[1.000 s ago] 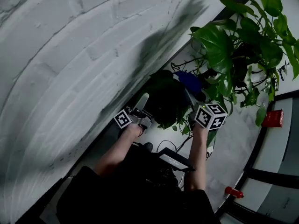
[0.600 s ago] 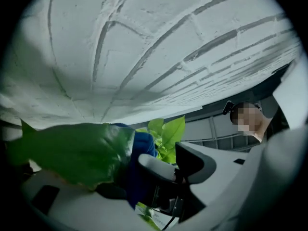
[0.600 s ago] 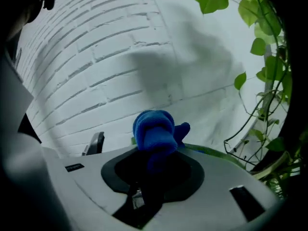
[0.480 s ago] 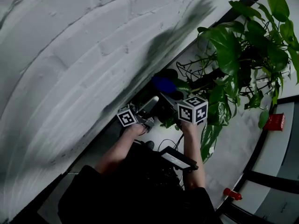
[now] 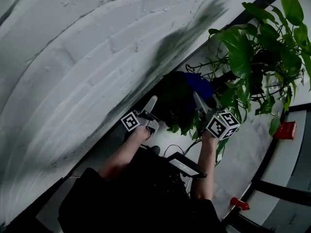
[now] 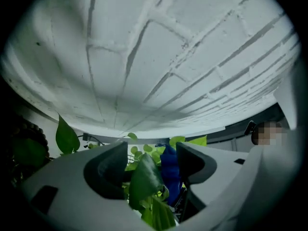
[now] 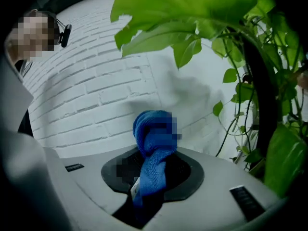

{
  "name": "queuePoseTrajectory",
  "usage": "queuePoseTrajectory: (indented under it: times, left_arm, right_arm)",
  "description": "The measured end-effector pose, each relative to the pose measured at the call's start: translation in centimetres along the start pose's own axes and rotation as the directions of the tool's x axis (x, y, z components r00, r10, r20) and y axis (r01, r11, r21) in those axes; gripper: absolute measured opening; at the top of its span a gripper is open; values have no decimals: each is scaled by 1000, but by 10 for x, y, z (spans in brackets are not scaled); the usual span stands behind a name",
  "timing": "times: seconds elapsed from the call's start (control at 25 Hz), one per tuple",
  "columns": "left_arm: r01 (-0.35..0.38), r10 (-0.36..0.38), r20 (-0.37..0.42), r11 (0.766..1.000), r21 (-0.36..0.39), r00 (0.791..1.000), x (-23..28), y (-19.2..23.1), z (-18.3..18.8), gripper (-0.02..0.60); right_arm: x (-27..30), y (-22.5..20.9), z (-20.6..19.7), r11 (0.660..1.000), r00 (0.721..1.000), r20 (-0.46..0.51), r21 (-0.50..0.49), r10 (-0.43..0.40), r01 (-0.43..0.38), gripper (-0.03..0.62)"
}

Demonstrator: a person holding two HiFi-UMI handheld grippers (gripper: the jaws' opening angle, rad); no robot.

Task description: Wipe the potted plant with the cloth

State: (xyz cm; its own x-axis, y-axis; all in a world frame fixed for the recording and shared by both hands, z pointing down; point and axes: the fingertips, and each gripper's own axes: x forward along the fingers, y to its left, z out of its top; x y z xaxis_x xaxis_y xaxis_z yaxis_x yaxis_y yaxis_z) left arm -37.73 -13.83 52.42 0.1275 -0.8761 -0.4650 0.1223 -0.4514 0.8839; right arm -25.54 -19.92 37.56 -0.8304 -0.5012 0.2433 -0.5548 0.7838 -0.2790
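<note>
the green, broad-leaved potted plant (image 5: 240,47) fills the upper right of the head view, with thin stems trailing down toward the centre, where the foliage turns into a dark mass that cannot be made out in detail. the bunched blue knitted cloth (image 5: 197,84) sits at the centre of that view, against the lower leaves of the plant. the right tool (image 5: 201,103) is pressed together on it. in the right gripper view the cloth (image 7: 153,143) stands up out of the closed jaws of the right tool (image 7: 151,177) as a rounded knot, with large bright leaves (image 7: 192,4) hanging across the top and right of the frame.

the left tool (image 5: 149,106) is just left of the dark foliage, tilted upward. in the left gripper view the left tool (image 6: 149,162) has its jaws spread, and a single dark green leaf (image 6: 144,177) hangs between them without being pinched; the cloth (image 6: 169,170) shows just behind it.

a white painted brick wall (image 5: 73,57) takes up the whole left and top of the head view. at the right edge a small red object (image 5: 284,129) lies on the pale floor (image 5: 243,154), and another small red thing (image 5: 239,204) lies lower right. the person's bare forearms (image 5: 121,157) reach up from the bottom centre.
</note>
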Motion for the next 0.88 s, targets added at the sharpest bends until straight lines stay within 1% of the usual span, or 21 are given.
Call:
queuePoseTrajectory:
  times: [0.04, 0.12, 0.2, 0.28, 0.36, 0.48, 0.56, 0.76, 0.88]
  left_arm:
    - [15, -15, 20, 1000, -12, 1000, -2, -3, 3, 314]
    - [69, -68, 45, 997, -31, 997, 0, -14, 7, 314]
    - [127, -124, 55, 991, -45, 991, 4, -27, 9, 313]
    - [177, -174, 60, 983, -51, 983, 9, -40, 10, 311]
    - [220, -217, 62, 974, -55, 974, 12, -52, 12, 305]
    - [267, -264, 55, 962, -64, 963, 14, -67, 12, 298]
    - [286, -283, 50, 956, -66, 958, 15, -75, 12, 295]
    - [306, -305, 39, 950, -63, 952, 16, -85, 14, 295]
    - [306, -304, 41, 950, -65, 952, 15, -87, 15, 295]
  right_arm:
    - [-7, -4, 7, 1000, 999, 24, -6, -23, 23, 120]
    - [-18, -10, 22, 997, 996, 60, -37, -65, 67, 120]
    - [-23, -12, 32, 990, 993, 64, -92, -103, 109, 120]
    - [-20, -14, 27, 978, 990, 4, -157, -140, 139, 120]
    - [-8, -11, 7, 972, 983, -101, -197, -152, 130, 120]
    - [17, 6, -37, 980, 963, -252, -196, -97, 48, 120]
    - [33, 22, -61, 984, 948, -315, -178, -48, -10, 120]
    - [56, 63, -93, 980, 917, -389, -128, 91, -152, 120]
    - [60, 87, -101, 970, 898, -402, -76, 182, -231, 120]
